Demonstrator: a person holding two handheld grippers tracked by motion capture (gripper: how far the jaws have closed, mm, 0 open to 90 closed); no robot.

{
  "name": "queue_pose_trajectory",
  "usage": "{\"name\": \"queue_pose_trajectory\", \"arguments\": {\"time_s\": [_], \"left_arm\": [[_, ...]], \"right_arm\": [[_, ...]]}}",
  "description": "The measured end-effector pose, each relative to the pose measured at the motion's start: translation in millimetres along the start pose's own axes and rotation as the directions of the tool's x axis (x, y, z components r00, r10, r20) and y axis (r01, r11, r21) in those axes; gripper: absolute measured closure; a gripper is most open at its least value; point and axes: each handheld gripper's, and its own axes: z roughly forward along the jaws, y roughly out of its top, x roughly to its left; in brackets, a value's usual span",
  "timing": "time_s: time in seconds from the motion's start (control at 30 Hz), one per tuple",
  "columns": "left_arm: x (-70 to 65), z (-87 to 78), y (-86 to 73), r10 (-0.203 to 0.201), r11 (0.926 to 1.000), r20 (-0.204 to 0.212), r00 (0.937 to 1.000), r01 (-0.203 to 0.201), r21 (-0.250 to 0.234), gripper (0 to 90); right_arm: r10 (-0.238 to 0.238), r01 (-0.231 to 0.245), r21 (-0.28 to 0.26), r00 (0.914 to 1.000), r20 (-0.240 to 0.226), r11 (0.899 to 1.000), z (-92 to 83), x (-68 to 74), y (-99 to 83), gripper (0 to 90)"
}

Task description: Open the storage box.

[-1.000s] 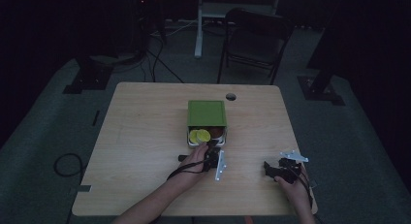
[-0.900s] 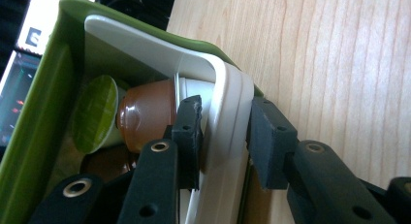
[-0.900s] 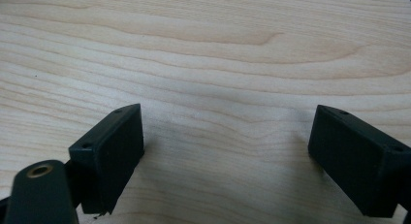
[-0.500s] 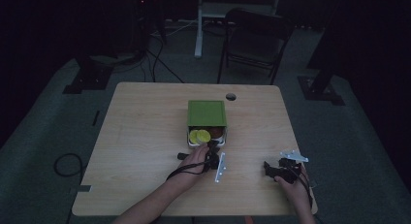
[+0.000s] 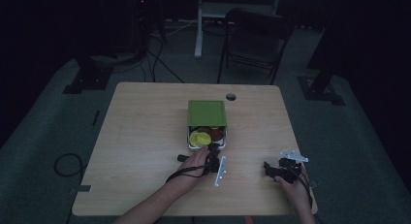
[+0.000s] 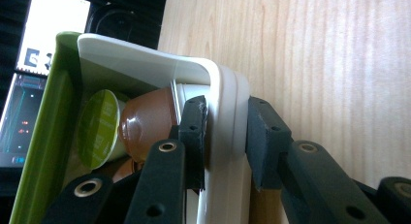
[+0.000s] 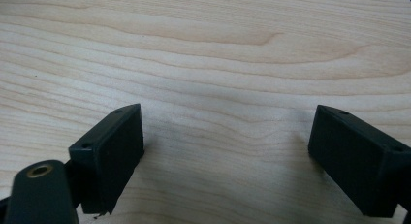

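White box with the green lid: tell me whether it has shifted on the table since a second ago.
No. The white box sits in the same spot below the table's round hole, its near wall clamped by the left gripper.

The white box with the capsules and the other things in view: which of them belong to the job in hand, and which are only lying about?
In the job:
- white box, wall clamped by the left gripper
- green lid
- capsules inside

Lying about:
- right gripper, open over bare table
- folding chair behind the table
- cable on the floor
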Motion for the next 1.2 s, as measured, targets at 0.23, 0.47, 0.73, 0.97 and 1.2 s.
{"name": "queue_pose_trajectory", "arguments": {"time_s": [0.23, 0.47, 0.73, 0.97, 1.2], "left_arm": [[-4.2, -6.5, 2.8, 0.018, 0.9998, 0.001, 0.9998, -0.018, 0.001, 71.3], [-6.5, -12.2, 5.7, 0.022, 0.9997, 0.008, 0.9997, -0.022, 0.001, 71.5], [-11.7, -21.6, 10.7, 0.029, 0.9996, 0.016, 0.9995, -0.029, 0.002, 71.8], [-17.4, -30.6, 15.0, 0.030, 0.9996, 0.022, 0.9993, -0.030, -0.004, 72.0], [-22.8, -39.2, 20.7, 0.041, 0.9992, 0.032, 0.9987, -0.040, -0.005, 72.4]], "right_arm": [[0.000, 0.000, 0.000, 1.0000, 0.000, 1.000, 0.0, 0.0, 0.0, 12.2], [-0.001, 0.001, 0.000, 1.0000, 0.000, 1.000, 0.0, 0.0, 0.0, 12.2], [-0.001, 0.001, 0.000, 1.0000, 0.000, 1.000, 0.0, 0.0, 0.0, 12.2], [0.000, 0.000, 0.000, 1.0000, 0.000, 1.000, 0.0, 0.0, 0.0, 12.2], [0.000, 0.000, 0.000, 1.0000, 0.000, 1.000, 0.0, 0.0, 0.0, 12.3]]}}
